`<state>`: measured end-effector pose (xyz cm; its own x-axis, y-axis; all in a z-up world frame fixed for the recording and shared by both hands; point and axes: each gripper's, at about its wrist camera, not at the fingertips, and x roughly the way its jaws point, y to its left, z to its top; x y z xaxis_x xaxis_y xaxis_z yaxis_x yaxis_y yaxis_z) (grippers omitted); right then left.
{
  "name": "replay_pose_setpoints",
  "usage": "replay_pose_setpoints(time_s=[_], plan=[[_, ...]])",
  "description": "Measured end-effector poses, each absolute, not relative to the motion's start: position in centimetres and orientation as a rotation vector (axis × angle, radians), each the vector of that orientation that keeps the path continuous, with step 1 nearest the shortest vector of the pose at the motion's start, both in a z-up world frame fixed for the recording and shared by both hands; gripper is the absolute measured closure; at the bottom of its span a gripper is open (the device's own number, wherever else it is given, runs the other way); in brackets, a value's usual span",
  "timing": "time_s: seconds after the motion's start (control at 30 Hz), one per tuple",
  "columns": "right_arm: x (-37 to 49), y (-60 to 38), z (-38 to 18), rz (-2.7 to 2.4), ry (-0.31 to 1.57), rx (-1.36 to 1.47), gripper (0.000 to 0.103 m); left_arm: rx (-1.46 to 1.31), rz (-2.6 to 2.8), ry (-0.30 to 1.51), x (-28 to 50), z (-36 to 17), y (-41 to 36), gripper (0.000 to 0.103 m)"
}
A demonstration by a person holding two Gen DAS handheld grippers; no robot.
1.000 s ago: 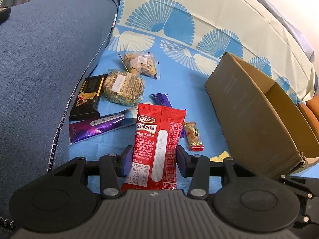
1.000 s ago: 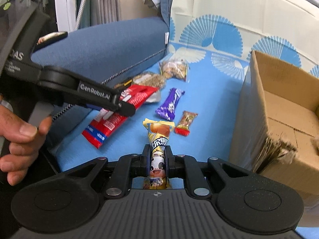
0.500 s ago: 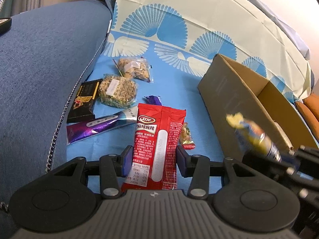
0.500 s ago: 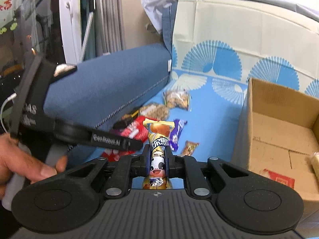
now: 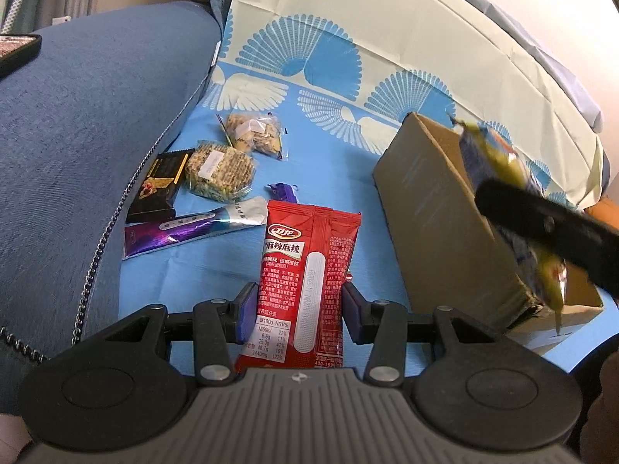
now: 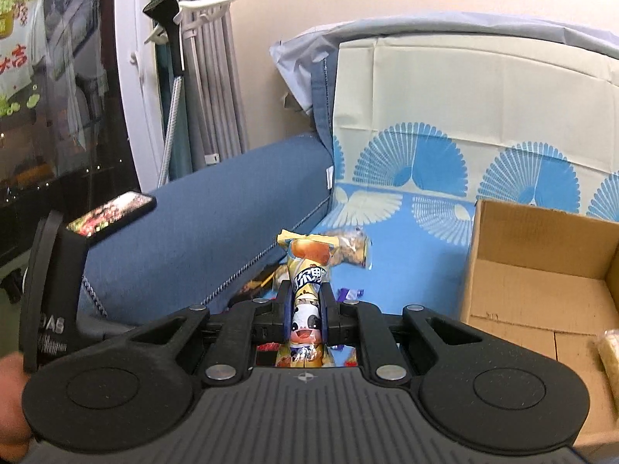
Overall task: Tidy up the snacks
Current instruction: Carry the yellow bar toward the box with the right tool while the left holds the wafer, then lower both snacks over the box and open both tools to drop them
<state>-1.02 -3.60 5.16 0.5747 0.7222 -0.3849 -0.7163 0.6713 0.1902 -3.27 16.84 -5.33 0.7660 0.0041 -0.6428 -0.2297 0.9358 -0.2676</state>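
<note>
Readable on the red snack packet point(image 5: 307, 278): "麻辣麻辣" in white, plus a nutrition table with "100g NRV%", "22%", "11%", "42%", "16%", "122%". On the window poster point(image 6: 15, 58): "大吉" in red. Yellow cow-print snack point(image 6: 307, 290): blue lettering, too warped to make out.

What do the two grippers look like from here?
Both are matte black plastic. The left gripper and right gripper each have a ribbed grey-black body, two round side discs, silver pivot screws and blue finger pads. The left unit's side, in the right wrist view, carries white lettering. No sleeve shows.
</note>
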Motion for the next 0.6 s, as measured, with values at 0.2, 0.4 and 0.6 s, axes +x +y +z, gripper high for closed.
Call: replay_pose_setpoints(time_s=[0.2, 0.4, 0.6], plan=[[0.3, -5.2, 6.2, 0.812, 0.442, 0.052, 0.089, -0.327, 0.123, 0.682, -3.4, -4.2, 15.3, 0.053], [2.0, -8.4, 6.7, 0.745, 0.440, 0.124, 0.089, -0.306, 0.085, 0.656, -2.0, -2.2, 12.9, 0.053], [4.2, -11.7, 6.5, 0.643, 0.449, 0.193, 0.089, -0.285, 0.022, 0.612, 0.4, 0.5, 9.3, 0.053]])
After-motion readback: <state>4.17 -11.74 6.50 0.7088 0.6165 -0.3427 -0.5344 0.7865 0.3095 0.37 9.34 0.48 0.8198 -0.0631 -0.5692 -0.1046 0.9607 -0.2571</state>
